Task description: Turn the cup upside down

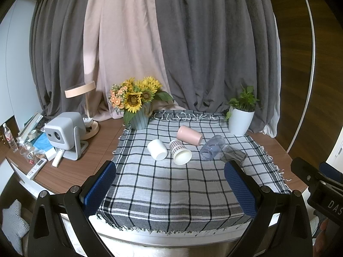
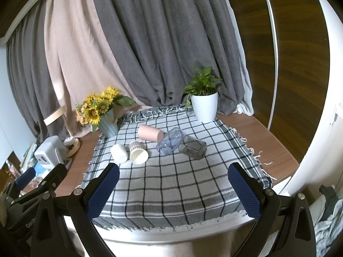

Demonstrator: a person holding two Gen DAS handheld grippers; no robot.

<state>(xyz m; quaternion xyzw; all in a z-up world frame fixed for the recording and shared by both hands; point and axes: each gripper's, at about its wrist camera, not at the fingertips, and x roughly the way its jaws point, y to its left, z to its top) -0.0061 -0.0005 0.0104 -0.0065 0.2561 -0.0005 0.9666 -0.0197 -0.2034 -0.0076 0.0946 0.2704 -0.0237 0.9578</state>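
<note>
Five cups are lying on their sides on the checked cloth (image 1: pixel 171 192), mid-tabletop: a white cup (image 1: pixel 157 149), a patterned paper cup (image 1: pixel 180 152), a pink cup (image 1: pixel 189 135), a clear bluish cup (image 1: pixel 212 147) and a dark glass one (image 1: pixel 233 154). In the left view the dark glass is being partly covered by a blue fingertip (image 1: pixel 240 190), and its see-through walls are making its outline hard to read. The left tool (image 1: pixel 171 184) is hovering spread wide, holding nothing; the right tool (image 2: pixel 173 184) is gaping likewise, above the cloth's near edge. Behind, sunflowers (image 1: pixel 137 96) and a potted plant (image 2: pixel 203 98) are standing at the cloth's far corners; a projector (image 1: pixel 64 132) is sitting left.
</note>
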